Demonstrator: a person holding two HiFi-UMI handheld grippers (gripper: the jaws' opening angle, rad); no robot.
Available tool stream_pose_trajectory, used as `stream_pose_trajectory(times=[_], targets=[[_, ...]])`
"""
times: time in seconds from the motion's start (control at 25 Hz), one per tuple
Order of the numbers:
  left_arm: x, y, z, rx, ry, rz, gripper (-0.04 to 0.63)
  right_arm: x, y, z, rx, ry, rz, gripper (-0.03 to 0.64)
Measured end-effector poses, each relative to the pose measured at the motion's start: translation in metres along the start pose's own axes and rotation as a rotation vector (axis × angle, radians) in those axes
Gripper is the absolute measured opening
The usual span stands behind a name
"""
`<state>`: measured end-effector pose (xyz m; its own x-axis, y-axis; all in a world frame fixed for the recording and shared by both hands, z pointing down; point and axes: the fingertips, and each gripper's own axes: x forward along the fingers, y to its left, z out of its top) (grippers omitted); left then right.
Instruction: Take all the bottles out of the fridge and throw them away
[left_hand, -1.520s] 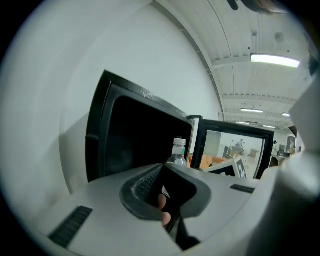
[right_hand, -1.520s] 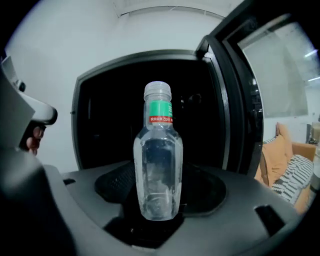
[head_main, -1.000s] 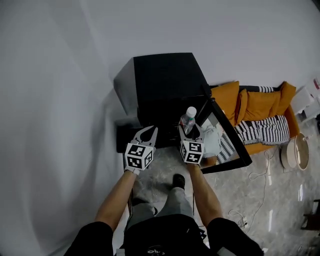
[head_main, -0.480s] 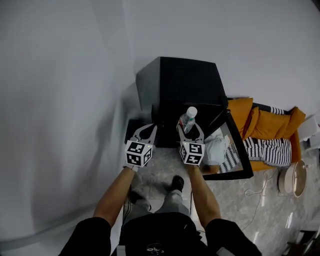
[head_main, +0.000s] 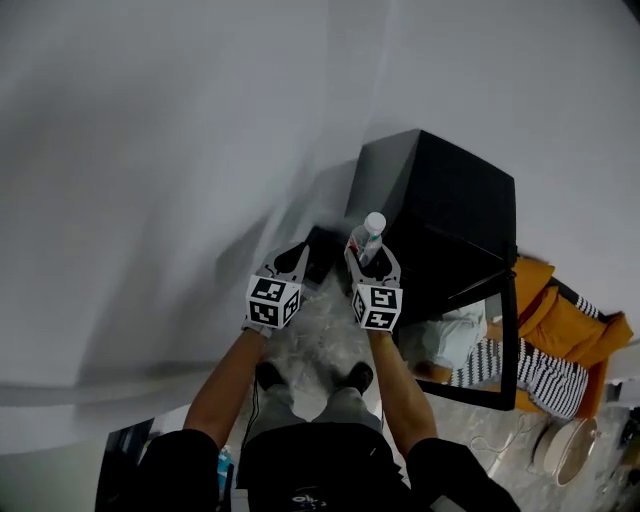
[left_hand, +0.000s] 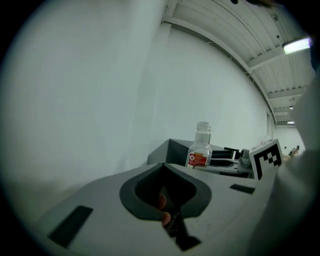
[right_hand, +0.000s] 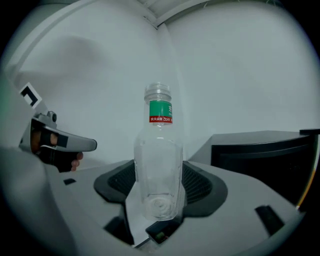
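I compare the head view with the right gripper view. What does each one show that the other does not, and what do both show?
Only the head view shows the open door of the fridge, the orange sofa, the marble floor and the person's legs. Only the right gripper view shows that the bottle is clear, with a green and red band below its mouth, and that the jaws press on its lower body. Both show the bottle in the right gripper, the left gripper beside it, and the black fridge.
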<state>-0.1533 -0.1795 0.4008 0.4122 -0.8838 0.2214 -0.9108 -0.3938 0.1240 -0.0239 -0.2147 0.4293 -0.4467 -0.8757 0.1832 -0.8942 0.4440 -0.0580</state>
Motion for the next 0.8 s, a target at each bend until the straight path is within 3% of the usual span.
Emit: stream_pose_trajectory(times=[0.4,0.8], targets=[[-0.042,0.041,-0.025,-0.053,0.006,0.121,0.0,0.022,0.049,-0.016,-0.022,0.025,0.12,0.295],[-0.014,0.056,-0.112,-0.074,0.082,0.114,0.0,0.055,0.055,-0.095,-0.012,0.064,0.162,0.295]])
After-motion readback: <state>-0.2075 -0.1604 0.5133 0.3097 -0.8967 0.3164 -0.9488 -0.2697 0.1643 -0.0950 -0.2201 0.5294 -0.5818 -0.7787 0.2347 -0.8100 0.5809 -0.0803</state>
